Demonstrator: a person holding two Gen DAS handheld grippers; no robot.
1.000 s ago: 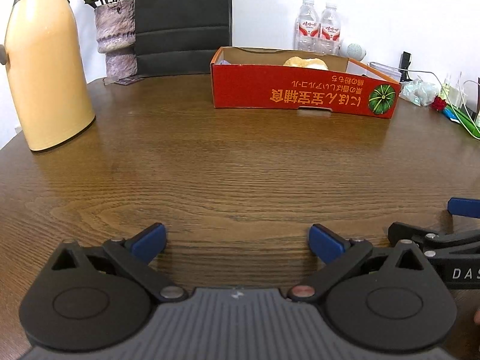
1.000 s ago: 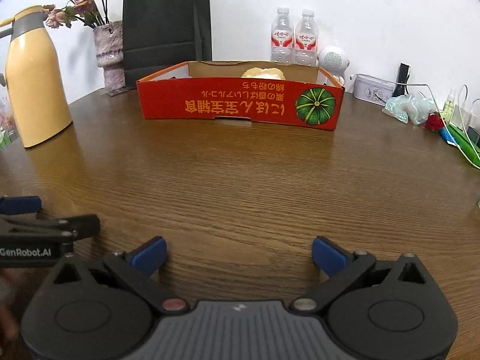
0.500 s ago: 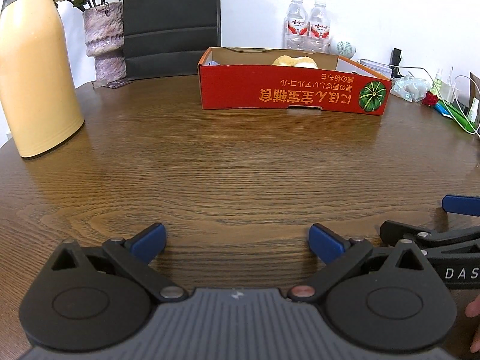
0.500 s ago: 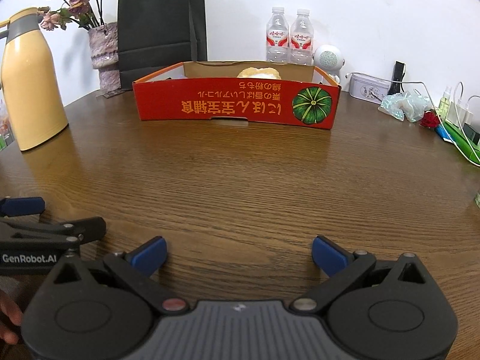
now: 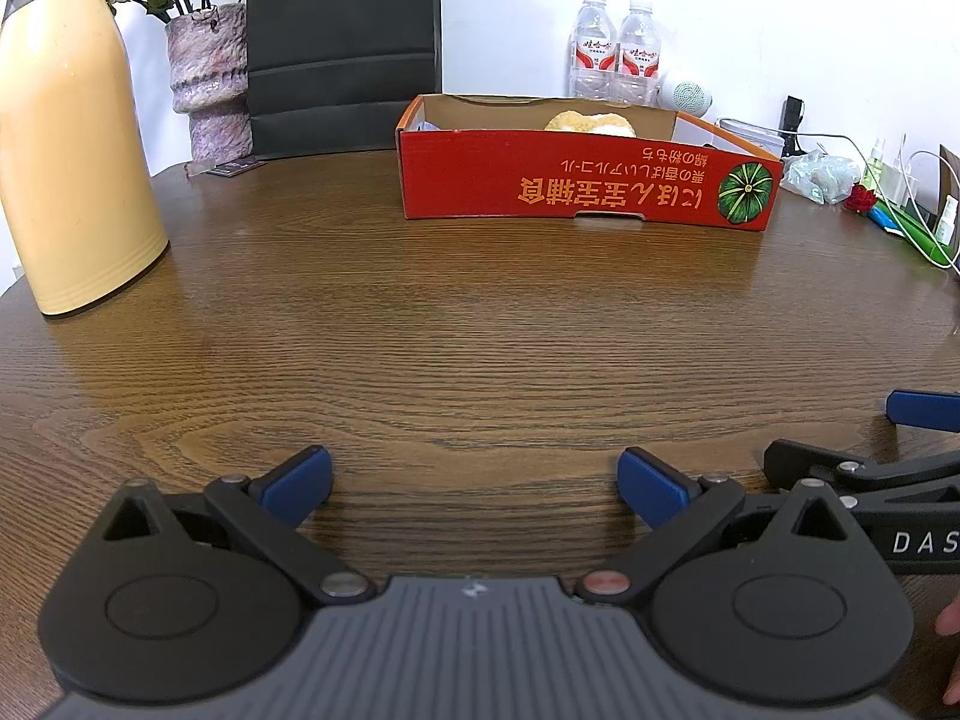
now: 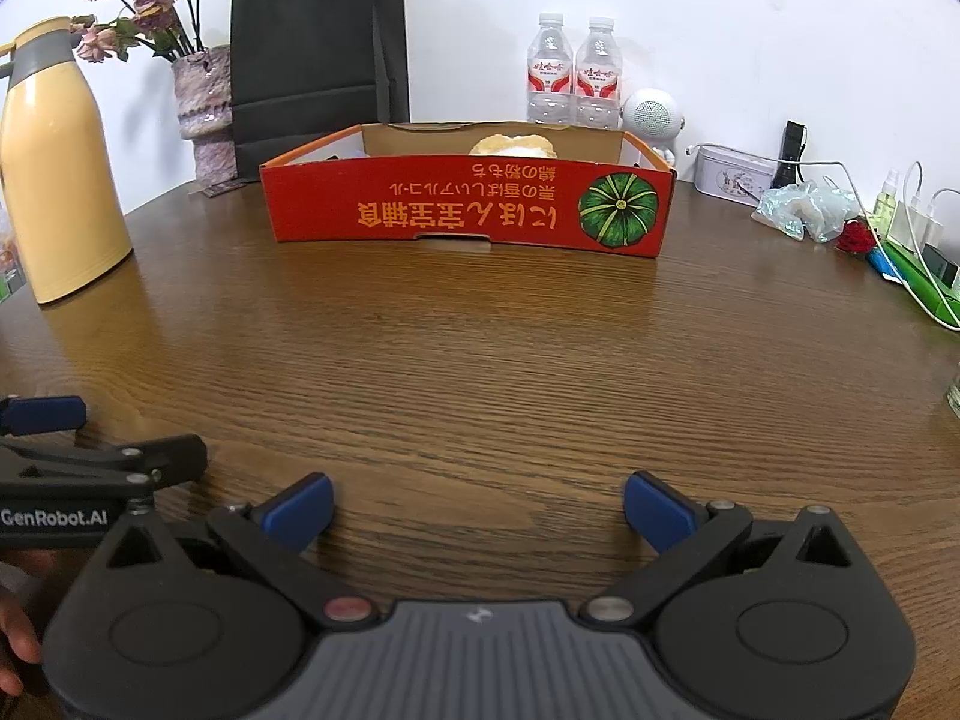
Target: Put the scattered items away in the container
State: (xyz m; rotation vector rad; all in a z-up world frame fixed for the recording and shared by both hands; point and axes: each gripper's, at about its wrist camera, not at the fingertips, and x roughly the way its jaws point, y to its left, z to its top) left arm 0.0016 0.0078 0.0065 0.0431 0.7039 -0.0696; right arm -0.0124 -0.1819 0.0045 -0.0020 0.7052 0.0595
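Two water bottles (image 6: pixel 573 69) stood side by side against the white wall, behind one red cardboard box (image 6: pixel 468 207) printed with a green pumpkin; one pale, roundish item (image 6: pixel 513 146) lay inside it near the far wall, only its top showing above the rim. One yellow thermos jug (image 5: pixel 69 132) stood well to the left, one vase of dried roses (image 6: pixel 204 108) and one black paper bag (image 6: pixel 318 54) behind the box, and one small white speaker (image 6: pixel 651 114) beside the bottles. The round wooden table (image 6: pixel 480 360) was bare between the box and both tools, with cables and wrapped oddments crowded at its right edge. The left gripper (image 5: pixel 474 480) and the right gripper (image 6: pixel 477 507) sat low over the near table edge, side by side, each with its blue-tipped fingers spread wide on nothing, both aimed toward the box. Fingertips of a hand (image 6: pixel 15 642) showed at the lower left of the right wrist view.
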